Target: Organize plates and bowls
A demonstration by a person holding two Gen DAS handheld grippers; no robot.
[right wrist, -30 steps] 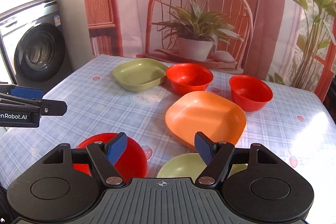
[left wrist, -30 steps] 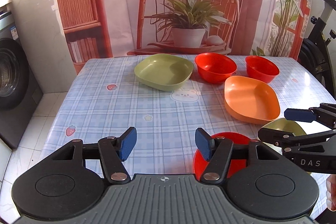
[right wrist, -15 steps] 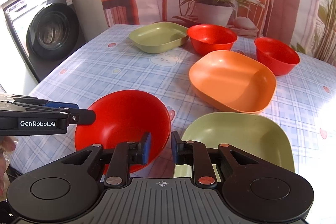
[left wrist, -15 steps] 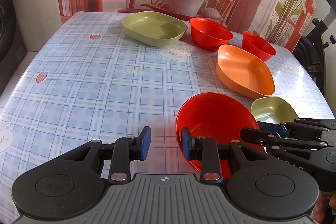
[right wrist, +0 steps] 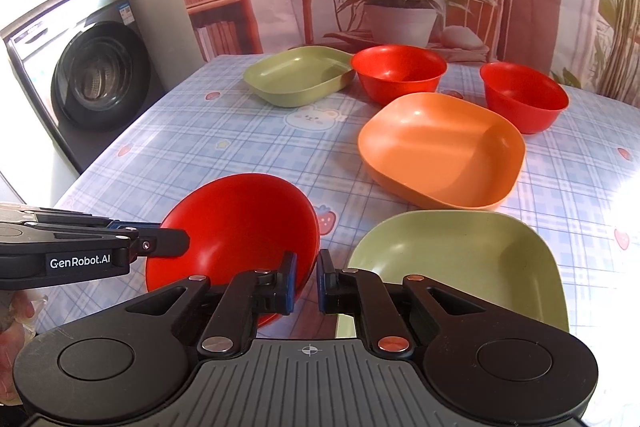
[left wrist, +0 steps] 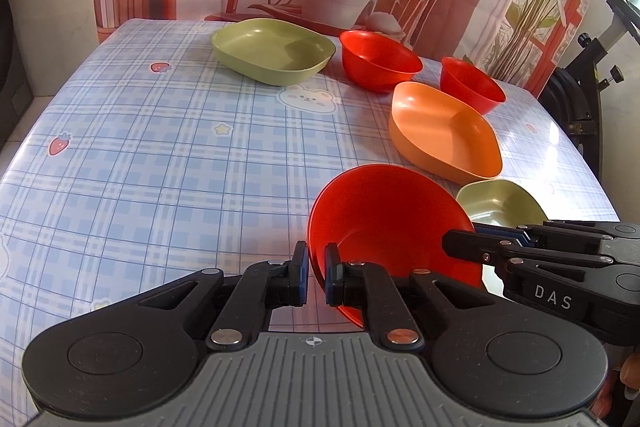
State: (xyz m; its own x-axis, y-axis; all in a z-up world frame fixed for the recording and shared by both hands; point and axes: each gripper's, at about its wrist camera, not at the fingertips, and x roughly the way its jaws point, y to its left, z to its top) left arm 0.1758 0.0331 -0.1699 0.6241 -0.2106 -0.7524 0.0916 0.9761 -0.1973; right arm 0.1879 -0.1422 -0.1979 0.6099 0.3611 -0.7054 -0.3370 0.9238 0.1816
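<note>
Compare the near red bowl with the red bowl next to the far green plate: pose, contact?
The near red bowl is tipped up on its side; the far red bowl sits upright on the table. Both grippers pinch the near one's rim, left gripper and right gripper; nothing grips the far one. The near one stands beside the near green plate; the far one sits by the far green plate. Both are plain red.

My red bowl (left wrist: pixel 384 215) looks like smooth plastic, a bit shiny, the orange plate (right wrist: pixel 440 147) looks smooth and dull, and the checked tablecloth (left wrist: pixel 160 167) is shiny like plastic.
</note>
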